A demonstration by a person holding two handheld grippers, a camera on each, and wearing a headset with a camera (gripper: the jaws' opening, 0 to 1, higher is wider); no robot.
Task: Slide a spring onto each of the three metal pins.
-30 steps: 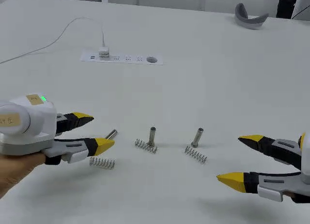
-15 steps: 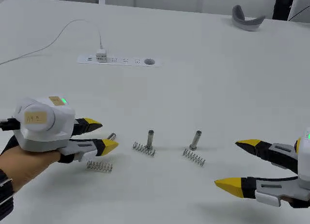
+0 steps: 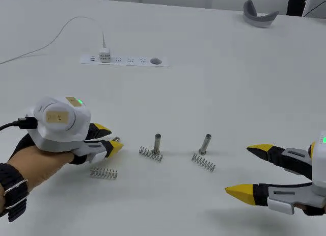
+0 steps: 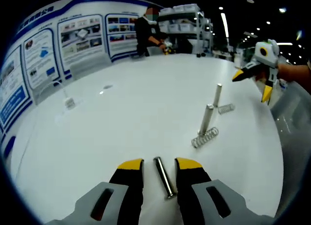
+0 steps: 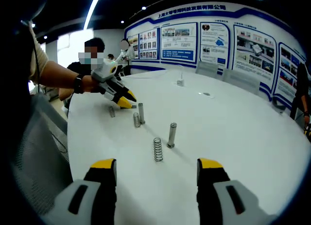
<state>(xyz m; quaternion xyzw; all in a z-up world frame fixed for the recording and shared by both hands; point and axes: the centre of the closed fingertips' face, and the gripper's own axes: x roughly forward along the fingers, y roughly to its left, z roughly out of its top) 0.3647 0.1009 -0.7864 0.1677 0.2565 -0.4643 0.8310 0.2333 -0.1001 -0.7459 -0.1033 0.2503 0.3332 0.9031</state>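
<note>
One metal pin lies flat on the white table, between the jaws of my left gripper. The jaws stand narrowly open beside it, with gaps on both sides. Two pins stand upright: the middle pin and the right pin. A spring lies at the middle pin's foot, another spring by the right pin, and a third spring below my left gripper. My right gripper hovers wide open at the right, holding nothing.
A white power strip with a plugged-in charger and cable lies at the back of the table. A grey curved object rests at the far right corner. People stand at the table's far end in the gripper views.
My left gripper has rolled, edged right and narrowed its jaws around the lying pin. The right gripper has barely moved. Springs and upright pins stay put.
</note>
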